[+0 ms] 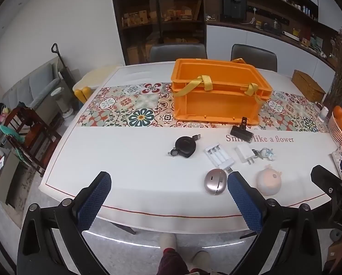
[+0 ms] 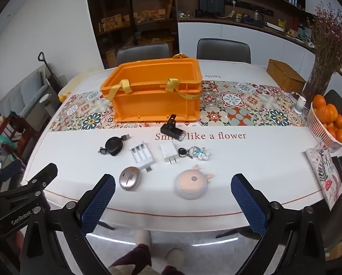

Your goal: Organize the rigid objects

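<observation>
An orange crate [image 1: 219,94] [image 2: 154,94] with yellow straps stands on the patterned runner. In front of it on the white cloth lie a black bike light [image 2: 172,131], a black retractable cable reel [image 1: 185,147] [image 2: 113,147], a white battery charger [image 1: 219,157] [image 2: 142,155], a white plug adapter [image 1: 244,153] [image 2: 169,153], a keyring with a figure [image 2: 195,153], a silver oval case [image 1: 215,181] [image 2: 130,178] and a round pink gadget [image 1: 268,180] [image 2: 192,184]. My left gripper [image 1: 168,183] and right gripper [image 2: 173,185] are open and empty, above the table's near edge.
A basket of oranges [image 2: 328,121] and a patterned cushion [image 2: 325,174] sit at the right edge. A wicker box [image 2: 284,73] and a vase of dried flowers [image 2: 326,52] stand at the back right. Chairs [image 2: 223,49] stand behind the table.
</observation>
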{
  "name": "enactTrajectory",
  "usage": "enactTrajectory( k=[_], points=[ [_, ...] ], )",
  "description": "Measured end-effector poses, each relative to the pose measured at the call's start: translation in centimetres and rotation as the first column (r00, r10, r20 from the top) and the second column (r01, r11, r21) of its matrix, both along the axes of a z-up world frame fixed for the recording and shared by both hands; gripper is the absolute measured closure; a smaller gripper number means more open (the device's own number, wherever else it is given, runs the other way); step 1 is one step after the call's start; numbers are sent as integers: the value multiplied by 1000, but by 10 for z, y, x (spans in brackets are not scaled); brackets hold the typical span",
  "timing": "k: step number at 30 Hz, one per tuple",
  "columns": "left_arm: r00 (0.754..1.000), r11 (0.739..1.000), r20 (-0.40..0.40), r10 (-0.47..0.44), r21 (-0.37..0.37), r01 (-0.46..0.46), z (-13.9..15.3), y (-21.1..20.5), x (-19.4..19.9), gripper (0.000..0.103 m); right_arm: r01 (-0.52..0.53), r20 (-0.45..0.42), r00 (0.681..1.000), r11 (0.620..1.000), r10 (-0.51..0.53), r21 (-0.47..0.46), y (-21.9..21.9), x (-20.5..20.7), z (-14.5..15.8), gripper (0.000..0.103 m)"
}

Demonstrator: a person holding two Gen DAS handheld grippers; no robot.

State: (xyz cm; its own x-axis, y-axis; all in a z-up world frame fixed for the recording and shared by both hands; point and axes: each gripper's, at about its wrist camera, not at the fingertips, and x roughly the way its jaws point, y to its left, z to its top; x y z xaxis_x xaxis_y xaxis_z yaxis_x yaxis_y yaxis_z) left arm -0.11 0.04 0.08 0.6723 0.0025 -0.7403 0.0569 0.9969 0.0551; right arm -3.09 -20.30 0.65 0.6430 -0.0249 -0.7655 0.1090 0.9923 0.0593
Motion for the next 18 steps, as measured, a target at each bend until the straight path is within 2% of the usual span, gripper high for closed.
enactTrajectory(
  k=[2,18],
  points=[
    [1000,1000,18,-4,26,3,1,-3,-3,0,1,0,1000,1000,-1,1,0,1,-1,1],
    [1000,1000,-1,-29,-12,29,4,-10,2,0,0,-8,1000,1000,0,9,-5,3,-3,1]
  ],
)
